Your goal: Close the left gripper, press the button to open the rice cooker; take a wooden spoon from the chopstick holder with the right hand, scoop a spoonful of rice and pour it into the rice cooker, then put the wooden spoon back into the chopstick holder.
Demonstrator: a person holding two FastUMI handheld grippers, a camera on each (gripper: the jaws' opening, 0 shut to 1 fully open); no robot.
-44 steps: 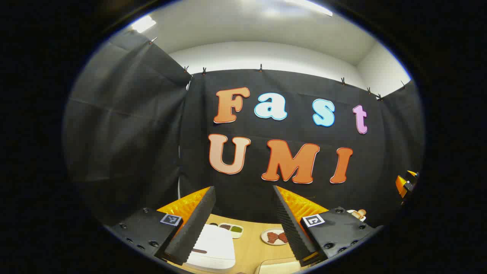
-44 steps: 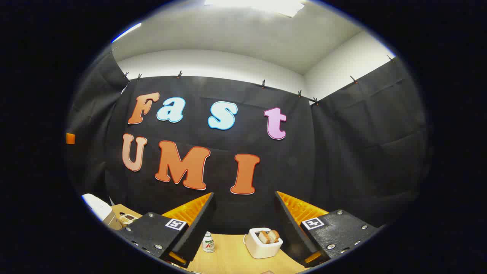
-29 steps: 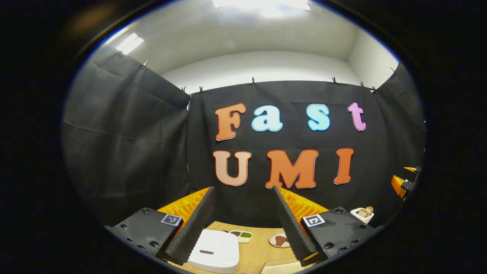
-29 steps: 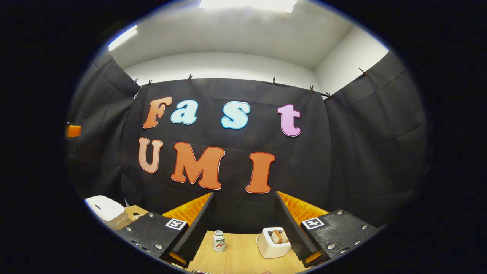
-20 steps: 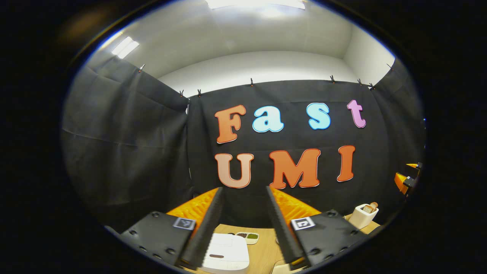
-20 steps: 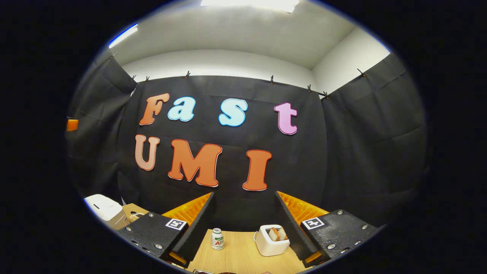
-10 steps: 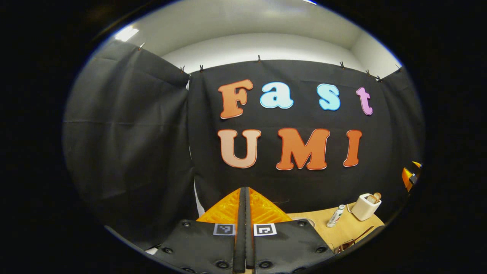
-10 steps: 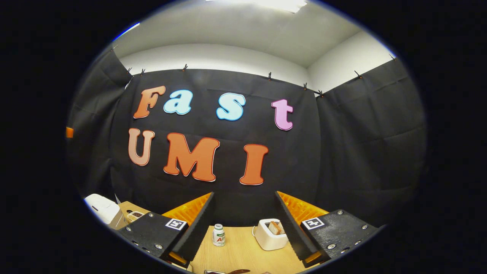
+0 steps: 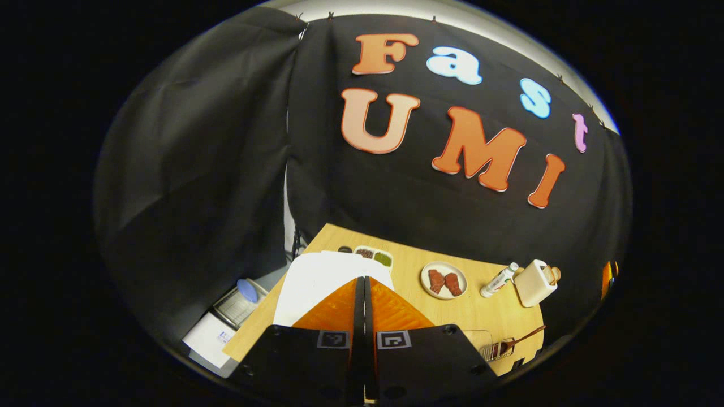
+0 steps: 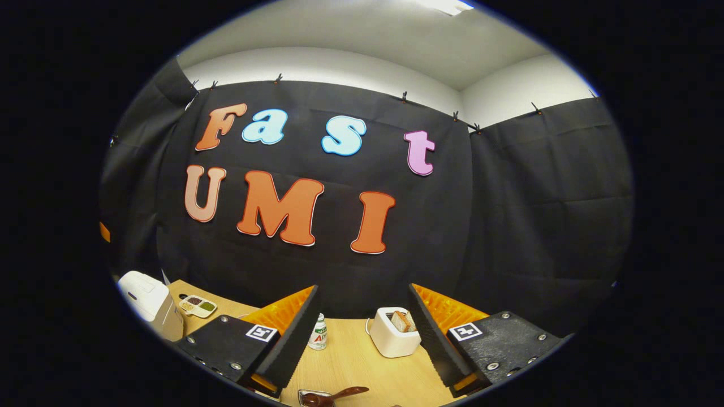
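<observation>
The left gripper (image 9: 363,282), fingers pressed together, tilts down over the white rice cooker (image 9: 317,277) at the table's (image 9: 475,308) left edge, while right of the cooker the right gripper (image 10: 362,299) hangs spread above bare tabletop, the wooden spoon (image 10: 334,394) beneath it.

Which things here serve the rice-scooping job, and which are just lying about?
For the job: rice cooker, lid down; wooden spoon in the chopstick holder; left gripper, jaws together; right gripper, jaws apart.

Lying about: toaster; small bottle; plate of meat; divided dish.

White rice cooker (image 9: 317,280), light wooden table (image 9: 486,311)
</observation>
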